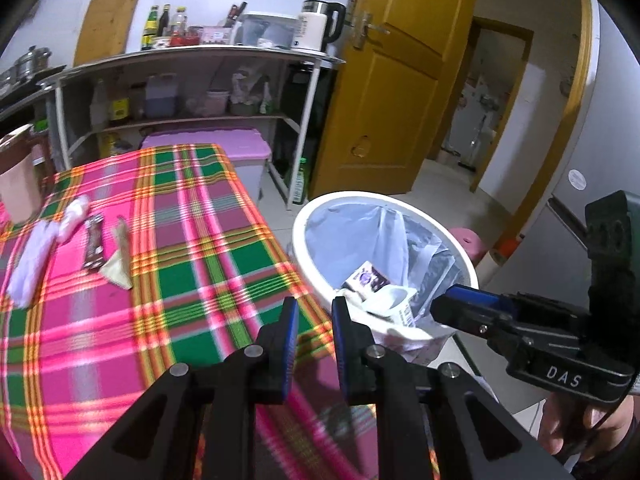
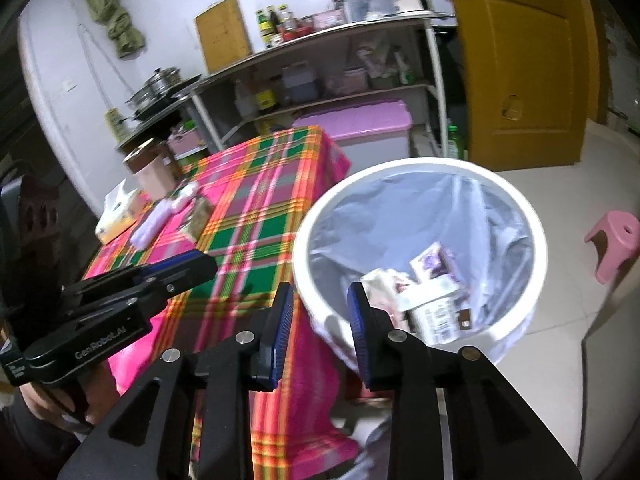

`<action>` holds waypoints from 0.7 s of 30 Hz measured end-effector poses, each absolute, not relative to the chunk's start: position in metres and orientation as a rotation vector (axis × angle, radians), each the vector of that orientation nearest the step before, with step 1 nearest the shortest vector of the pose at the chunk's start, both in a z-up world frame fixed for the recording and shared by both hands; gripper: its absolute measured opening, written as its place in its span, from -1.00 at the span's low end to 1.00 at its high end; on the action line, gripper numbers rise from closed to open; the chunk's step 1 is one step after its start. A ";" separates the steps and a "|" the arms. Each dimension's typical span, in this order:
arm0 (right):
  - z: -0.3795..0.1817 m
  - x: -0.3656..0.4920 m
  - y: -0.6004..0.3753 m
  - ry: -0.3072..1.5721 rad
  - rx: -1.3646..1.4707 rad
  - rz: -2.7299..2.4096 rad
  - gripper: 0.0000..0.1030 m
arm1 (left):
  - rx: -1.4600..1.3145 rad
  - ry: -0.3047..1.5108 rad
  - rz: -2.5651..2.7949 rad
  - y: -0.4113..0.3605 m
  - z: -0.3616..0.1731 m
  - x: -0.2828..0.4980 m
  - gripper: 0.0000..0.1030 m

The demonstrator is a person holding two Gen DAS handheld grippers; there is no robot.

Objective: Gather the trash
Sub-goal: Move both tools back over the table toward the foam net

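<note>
Left wrist view: my left claw [image 1: 314,312] stands at a narrow gap, nothing between the pads, over the edge of the plaid-covered surface [image 1: 192,240]. The right claw's [image 1: 452,302] body reads "DAS"; from this side I cannot tell its gap. The white bin [image 1: 320,216], lined with a clear bag, holds a purple-printed carton [image 1: 366,278] and a white cup [image 1: 394,300]. Left on the surface: a dark wrapper [image 1: 94,248], a beige paper scrap [image 1: 120,258], white tissue [image 1: 34,256].

Right wrist view: my right claw [image 2: 320,312] is partly open and empty above the bin rim [image 2: 400,166]. The left claw's [image 2: 200,262] body reads "GenRobot.AI". Only here: a tissue box [image 2: 116,216] and a pink stool [image 2: 614,240].
</note>
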State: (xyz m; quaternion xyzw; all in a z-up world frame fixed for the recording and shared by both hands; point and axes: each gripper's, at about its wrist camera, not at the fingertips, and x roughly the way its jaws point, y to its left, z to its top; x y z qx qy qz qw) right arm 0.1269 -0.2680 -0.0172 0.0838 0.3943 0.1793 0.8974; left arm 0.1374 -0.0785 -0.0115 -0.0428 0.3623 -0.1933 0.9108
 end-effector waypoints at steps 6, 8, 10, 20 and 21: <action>-0.016 0.117 -0.247 0.822 0.152 0.426 -0.44 | -0.103 0.736 -0.350 -0.056 -0.008 0.120 -0.68; -0.015 0.113 -0.240 0.820 0.145 0.442 -0.44 | -0.107 0.730 -0.334 -0.048 -0.007 0.113 -0.68; -0.013 0.109 -0.234 0.819 0.137 0.457 -0.44 | -0.112 0.729 -0.321 -0.042 -0.006 0.109 -0.68; -0.007 0.096 -0.197 0.818 0.092 0.530 -0.36 | -0.144 0.710 -0.255 -0.007 -0.003 0.089 -0.68; -0.007 0.096 -0.192 0.817 0.086 0.538 -0.32 | -0.147 0.708 -0.248 -0.003 -0.002 0.088 -0.68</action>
